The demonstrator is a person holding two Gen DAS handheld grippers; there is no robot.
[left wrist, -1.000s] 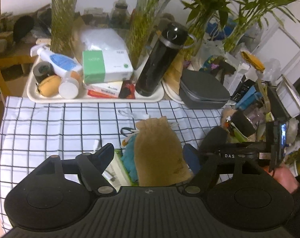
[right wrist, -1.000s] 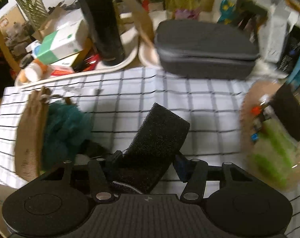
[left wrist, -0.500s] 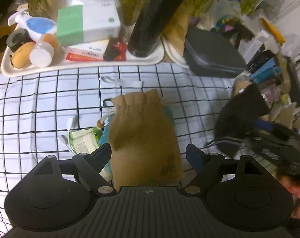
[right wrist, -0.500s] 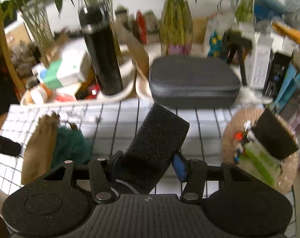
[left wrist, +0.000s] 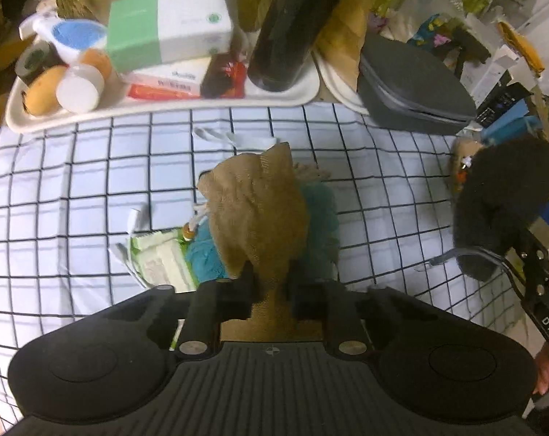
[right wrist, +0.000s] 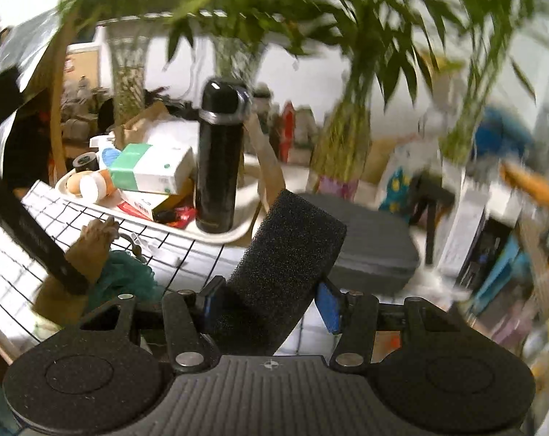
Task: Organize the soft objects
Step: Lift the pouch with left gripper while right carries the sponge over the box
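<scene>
A tan drawstring pouch [left wrist: 260,210] lies on the checked cloth [left wrist: 56,189], resting on a teal fluffy ball [left wrist: 320,214] beside a green-and-white packet [left wrist: 162,258]. My left gripper [left wrist: 271,287] points steeply down; its jaws are closing and the pads pinch the pouch's near end. The right gripper [right wrist: 271,301] is shut on a black foam sponge [right wrist: 289,254] and holds it above the cloth. That sponge [left wrist: 503,210] shows at the right edge of the left wrist view. In the right wrist view the pouch [right wrist: 93,250] and the teal ball [right wrist: 125,276] lie at lower left.
A white tray [left wrist: 165,109] at the cloth's far edge holds boxes, small bottles and a tall black flask [left wrist: 285,25]. A grey zip case [left wrist: 412,87] sits to its right. Vases of green plants [right wrist: 340,145] and crowded clutter line the back and right side.
The left jaws came down around the tan pouch and closed on its near end. The right gripper lifted and tilted upward, carrying the black sponge.
</scene>
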